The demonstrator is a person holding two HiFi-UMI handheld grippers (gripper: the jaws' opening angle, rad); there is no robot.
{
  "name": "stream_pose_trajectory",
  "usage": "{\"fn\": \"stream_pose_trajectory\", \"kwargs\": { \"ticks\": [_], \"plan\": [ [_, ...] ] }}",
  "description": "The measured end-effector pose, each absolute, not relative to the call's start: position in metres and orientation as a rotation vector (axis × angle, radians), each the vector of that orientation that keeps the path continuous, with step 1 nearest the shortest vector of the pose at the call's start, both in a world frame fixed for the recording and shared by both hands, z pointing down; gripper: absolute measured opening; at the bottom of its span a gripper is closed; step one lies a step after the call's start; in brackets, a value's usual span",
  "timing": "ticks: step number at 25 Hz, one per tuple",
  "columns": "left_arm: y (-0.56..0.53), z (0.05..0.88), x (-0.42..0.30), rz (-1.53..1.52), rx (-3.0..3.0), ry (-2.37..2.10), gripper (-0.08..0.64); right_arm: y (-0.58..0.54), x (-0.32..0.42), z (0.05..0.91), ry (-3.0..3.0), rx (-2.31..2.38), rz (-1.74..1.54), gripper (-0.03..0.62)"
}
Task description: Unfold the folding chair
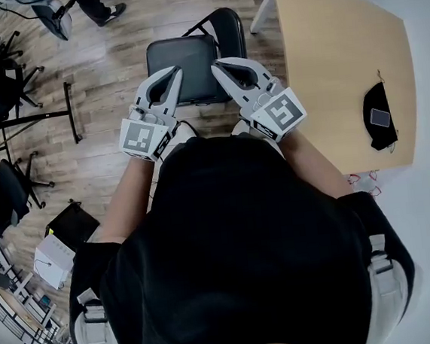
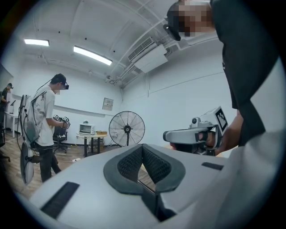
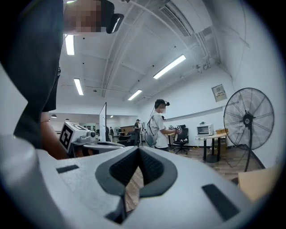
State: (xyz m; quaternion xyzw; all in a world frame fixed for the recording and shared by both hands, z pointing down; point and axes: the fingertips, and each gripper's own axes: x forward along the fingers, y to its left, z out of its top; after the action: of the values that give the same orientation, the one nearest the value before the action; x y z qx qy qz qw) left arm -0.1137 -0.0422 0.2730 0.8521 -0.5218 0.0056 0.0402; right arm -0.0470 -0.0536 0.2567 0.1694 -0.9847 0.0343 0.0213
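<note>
Standing ahead of left gripper (image 1: 178, 72) and right gripper (image 1: 214, 64) is the folding chair (image 1: 186, 64).

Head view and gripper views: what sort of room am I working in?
Probably a lab or office workroom: office chairs, a wooden table, and a big floor fan.

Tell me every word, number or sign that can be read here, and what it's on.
No text here is legible.
The wall plaque above the fan: print too small and blurred to read.
Square markers on the left gripper and the right gripper: black-and-white patterns, not letters or numbers.
</note>
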Motion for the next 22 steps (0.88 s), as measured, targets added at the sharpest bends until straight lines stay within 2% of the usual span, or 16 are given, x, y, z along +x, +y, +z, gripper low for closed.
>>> {"fn": "stream_pose_trajectory", "kwargs": {
  "ticks": [22],
  "plan": [
    [-0.0372, 0.2736, -0.1076, 0.037, 2.621, -1.578, -0.006, -0.0495, -0.0447, 0.2583, -3.050, 0.551, 0.126, 0.000]
  ]
}}
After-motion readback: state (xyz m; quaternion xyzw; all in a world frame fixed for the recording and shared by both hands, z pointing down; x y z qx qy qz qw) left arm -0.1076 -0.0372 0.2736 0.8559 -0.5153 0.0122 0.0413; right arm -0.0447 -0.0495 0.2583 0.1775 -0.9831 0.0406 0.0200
